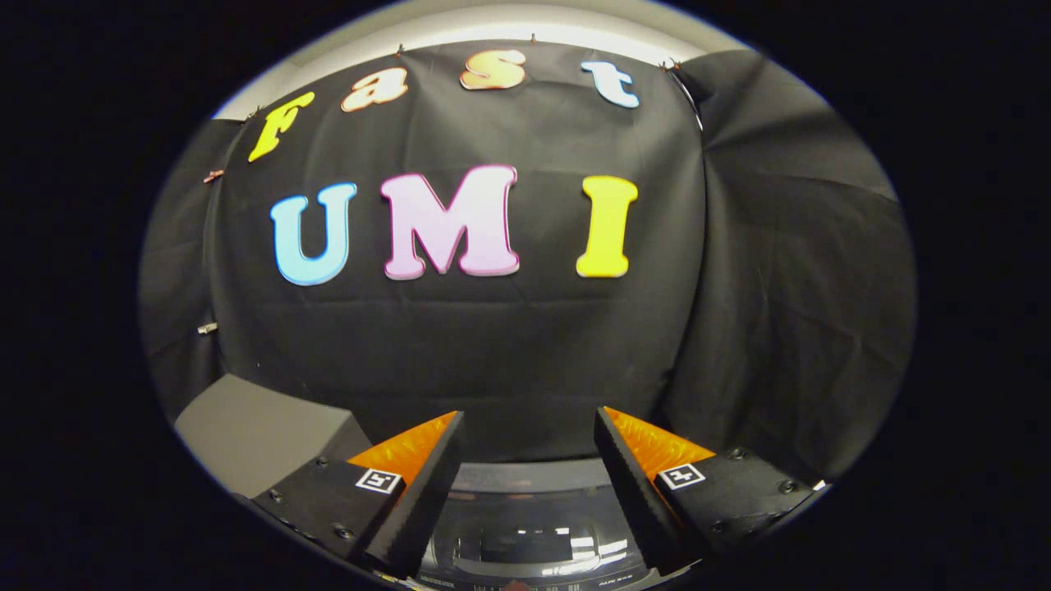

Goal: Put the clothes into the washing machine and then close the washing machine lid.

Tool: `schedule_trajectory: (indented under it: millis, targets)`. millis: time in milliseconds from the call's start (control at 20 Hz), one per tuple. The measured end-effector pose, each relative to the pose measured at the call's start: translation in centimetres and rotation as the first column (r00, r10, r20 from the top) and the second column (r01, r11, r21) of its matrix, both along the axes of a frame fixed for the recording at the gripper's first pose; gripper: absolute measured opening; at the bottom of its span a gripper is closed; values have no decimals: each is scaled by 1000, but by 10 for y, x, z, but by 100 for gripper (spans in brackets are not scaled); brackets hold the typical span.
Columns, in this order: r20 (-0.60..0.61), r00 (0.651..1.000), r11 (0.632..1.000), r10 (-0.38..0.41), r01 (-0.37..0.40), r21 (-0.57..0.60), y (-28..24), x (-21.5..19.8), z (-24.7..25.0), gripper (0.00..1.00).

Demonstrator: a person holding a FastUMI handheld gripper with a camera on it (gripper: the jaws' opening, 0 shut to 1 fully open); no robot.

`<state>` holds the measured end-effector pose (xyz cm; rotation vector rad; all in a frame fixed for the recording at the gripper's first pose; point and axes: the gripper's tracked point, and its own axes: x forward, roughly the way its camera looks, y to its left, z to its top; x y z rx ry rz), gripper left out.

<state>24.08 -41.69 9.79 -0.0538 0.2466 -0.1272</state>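
gripper view. item one: gripper (530, 427), nearest the lens, fingers spread wide and holding nothing; the gap between them shows just cloth wall and machine top.

item two: washing machine (534, 525), low between the fingers and just below them, a dark glossy top with a pale curved rim at its far side and bright reflections across it. from here i cannot tell whether that gloss is a closed lid or an open one.

item three: clothes, the task's thing, location not established from this angle.

item four: grey box (254, 427), beside the machine, beyond the left finger.

item five: black cloth wall (509, 361), hung close behind the machine.

risks, as i judge them: the gripper points at the wall, not downward, so a reach made now would be blind; a descent could knock the fingers on the glossy top; a loose garment could drape over the rim and stop the lid seating.
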Motion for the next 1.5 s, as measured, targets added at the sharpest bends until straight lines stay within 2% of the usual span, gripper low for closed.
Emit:
schedule_trajectory:
  millis: [300, 450, 600, 1500]
  targets:
    - [155, 985, 997, 70, -67, -27, 32, -10, 78, 97]
    - [195, 977, 996, 89, -83, -34, 42, -17, 97, 98]
    - [220, 970, 994, 103, -97, -41, 48, -24, 107, 98]
    - [243, 967, 996, 77, -85, 21, 49, -32, 120, 98]
